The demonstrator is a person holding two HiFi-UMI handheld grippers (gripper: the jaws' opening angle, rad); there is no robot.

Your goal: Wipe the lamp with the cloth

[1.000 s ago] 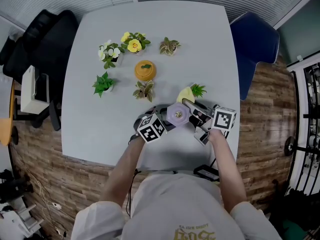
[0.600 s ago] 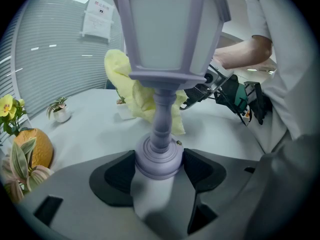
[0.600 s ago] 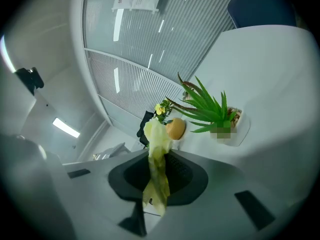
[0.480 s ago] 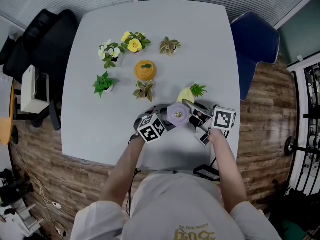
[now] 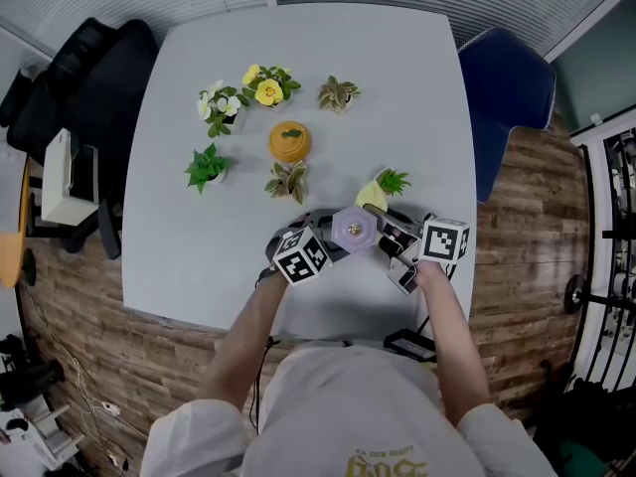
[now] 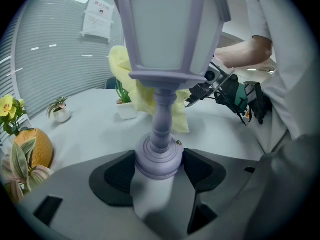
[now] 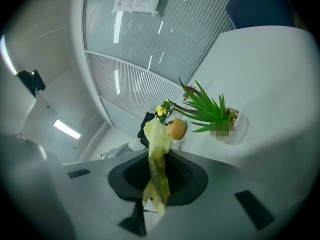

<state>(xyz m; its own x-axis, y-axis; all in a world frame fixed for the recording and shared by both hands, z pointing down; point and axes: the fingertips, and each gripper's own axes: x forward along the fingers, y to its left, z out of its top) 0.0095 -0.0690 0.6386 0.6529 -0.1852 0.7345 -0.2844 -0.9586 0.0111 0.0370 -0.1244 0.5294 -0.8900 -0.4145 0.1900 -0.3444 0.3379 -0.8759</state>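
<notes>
Left gripper (image 6: pixel 159 166) is clamped snug round the turned, round base of the one lamp (image 6: pixel 165 59), a dark pad on either side. The lamp stands straight up near the front edge of the table (image 5: pixel 179 256), long axis vertical, smooth lilac with a lantern-shaped top. Just behind it, the single yellow cloth (image 7: pixel 159 149), soft and scrunched, is pinched tight in the right gripper (image 7: pixel 157 184). Six little potted plants (image 5: pixel 206 166) and one round orange ornament (image 5: pixel 289 140) sit further back.

Lilac lantern lamp and yellow cloth, each gripped
The lamp (image 6: pixel 165 59) stands upright, its round base clamped in the left tool (image 6: pixel 159 170); the crumpled cloth (image 6: pixel 134 90), pinched by the right tool (image 7: pixel 158 178), sits just beside its head
</notes>
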